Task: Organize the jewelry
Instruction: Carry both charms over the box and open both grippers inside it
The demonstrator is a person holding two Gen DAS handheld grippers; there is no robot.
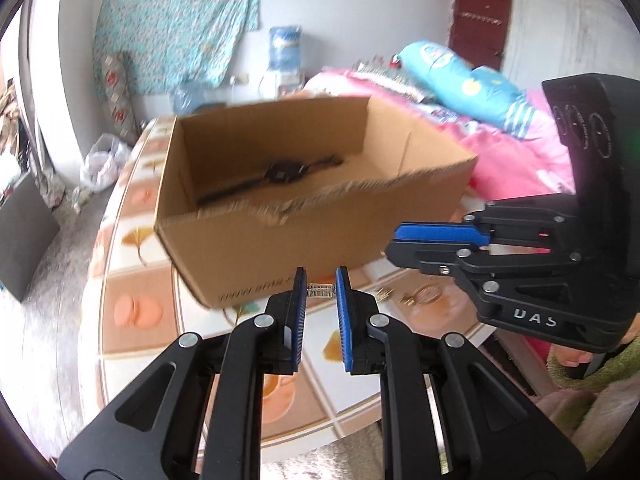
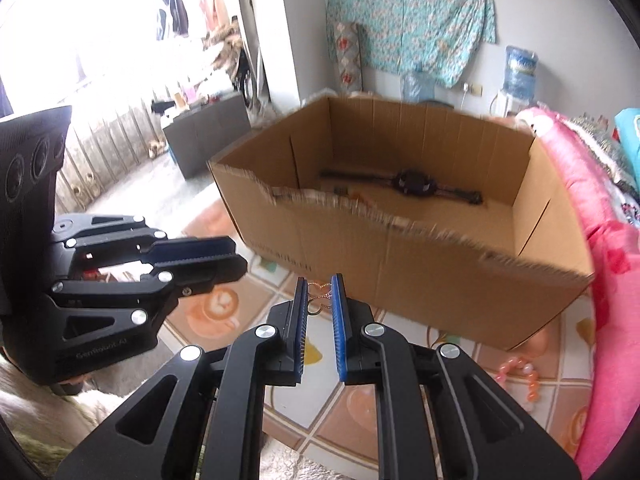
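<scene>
An open cardboard box (image 1: 320,240) stands on the round table; a black wristwatch (image 1: 280,174) lies inside, also in the right wrist view (image 2: 412,184). My left gripper (image 1: 320,290) is shut on a small gold bar-shaped piece of jewelry (image 1: 319,290), held in front of the box. My right gripper (image 2: 320,292) is shut on a gold chain piece (image 2: 318,294) near the box's front wall (image 2: 400,272). Gold earrings (image 1: 424,294) lie on the table under the right gripper (image 1: 404,240). A pink bead bracelet (image 2: 516,376) lies at the right.
The table has a tiled coffee-and-leaf pattern cloth (image 1: 136,312). A bed with a pink cover (image 1: 516,152) stands right behind the box. A dark low cabinet (image 2: 208,136) stands on the floor at the left. The left gripper's body (image 2: 100,280) is close on the left.
</scene>
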